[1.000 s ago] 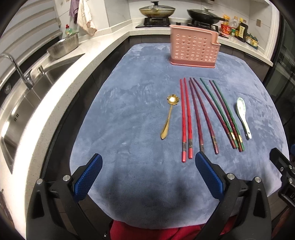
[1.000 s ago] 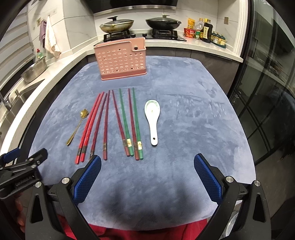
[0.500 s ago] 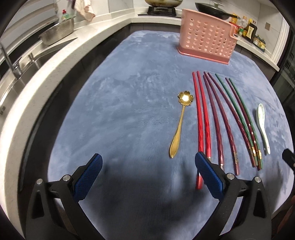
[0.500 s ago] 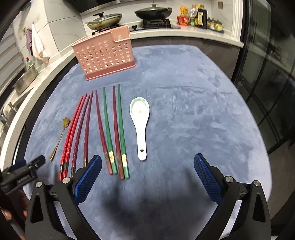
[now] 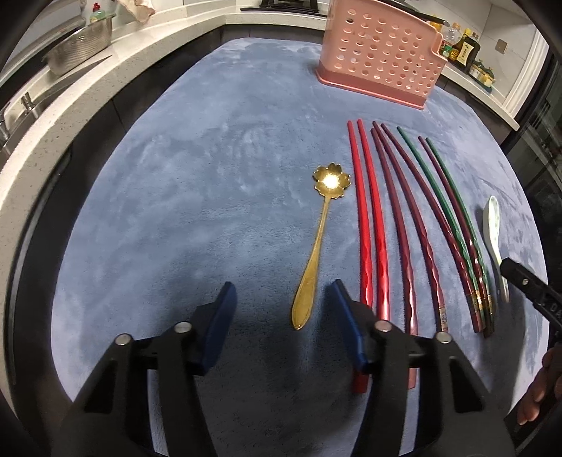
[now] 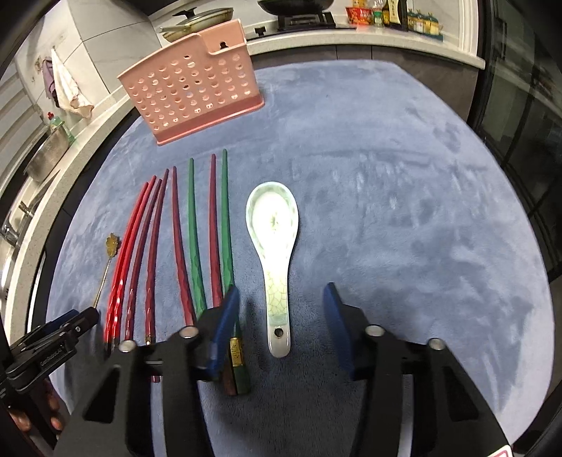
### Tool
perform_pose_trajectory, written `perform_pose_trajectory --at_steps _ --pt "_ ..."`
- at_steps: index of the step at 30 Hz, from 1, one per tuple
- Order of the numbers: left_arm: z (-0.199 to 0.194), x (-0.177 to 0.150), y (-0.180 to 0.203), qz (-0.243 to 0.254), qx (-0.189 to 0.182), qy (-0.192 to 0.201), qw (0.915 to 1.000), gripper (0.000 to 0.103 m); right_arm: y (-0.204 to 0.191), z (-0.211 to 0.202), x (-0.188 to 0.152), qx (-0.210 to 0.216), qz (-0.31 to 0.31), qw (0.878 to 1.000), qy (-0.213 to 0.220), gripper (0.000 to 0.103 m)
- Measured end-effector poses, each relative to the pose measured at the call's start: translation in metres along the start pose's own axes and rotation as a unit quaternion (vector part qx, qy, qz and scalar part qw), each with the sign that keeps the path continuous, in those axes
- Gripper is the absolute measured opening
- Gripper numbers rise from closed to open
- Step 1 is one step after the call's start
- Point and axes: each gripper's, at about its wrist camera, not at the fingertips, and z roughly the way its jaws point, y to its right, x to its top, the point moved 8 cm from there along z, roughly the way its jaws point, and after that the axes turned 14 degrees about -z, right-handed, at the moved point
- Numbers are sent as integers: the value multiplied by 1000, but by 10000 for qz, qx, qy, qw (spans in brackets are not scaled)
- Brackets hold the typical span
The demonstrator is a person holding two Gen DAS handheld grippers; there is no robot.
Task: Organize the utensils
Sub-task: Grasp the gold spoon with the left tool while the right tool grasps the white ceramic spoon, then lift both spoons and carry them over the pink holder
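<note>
A gold spoon (image 5: pixel 318 246) with a flower-shaped bowl lies on the blue-grey mat (image 5: pixel 168 211), left of a row of red, maroon and green chopsticks (image 5: pixel 365 218). My left gripper (image 5: pixel 283 316) is low over the spoon's handle end. Its jaws are closing with the handle tip between them, and the pads are apart from it. In the right wrist view a white ceramic spoon (image 6: pixel 272 225) lies to the right of the chopsticks (image 6: pixel 191 228). My right gripper (image 6: pixel 281 316) straddles its handle, jaws closing, pads not touching. A pink perforated utensil holder (image 5: pixel 379 52) (image 6: pixel 193 84) stands at the far end.
A stone counter with a sink and a steel colander (image 5: pixel 80 45) runs along the left. Pans on a stove (image 6: pixel 196 21) and bottles (image 6: pixel 397 14) line the back. Dark glass doors (image 6: pixel 527 105) stand on the right. The right gripper's finger (image 5: pixel 527 284) shows by the white spoon.
Both grippers came down and forward toward the mat, and both jaws narrowed from wide open. The gold spoon's handle now sits between the left jaws, the white spoon's between the right.
</note>
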Motion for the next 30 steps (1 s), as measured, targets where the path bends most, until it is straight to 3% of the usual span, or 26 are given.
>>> perform_pose_trajectory --at_steps 3,7,18,28,30 --pt "1 1 0 -17 -62 -15 10000 35 3 8 -5 164 112 9998 -86 28" --pt "0 0 3 8 -210 -69 9998 16 5 10 -8 161 107 9998 -85 19" --pt "-7 -12 20 244 -398 -129 9988 10 1 4 -19 253 -20 9996 -134 13" --pt "-41 5 23 195 -491 213 9984 9 1 -22 -16 221 -43 9997 -116 13" --pt "-47 10 23 186 -529 264 9981 1 1 -28 -13 213 -53 9997 -86 13"
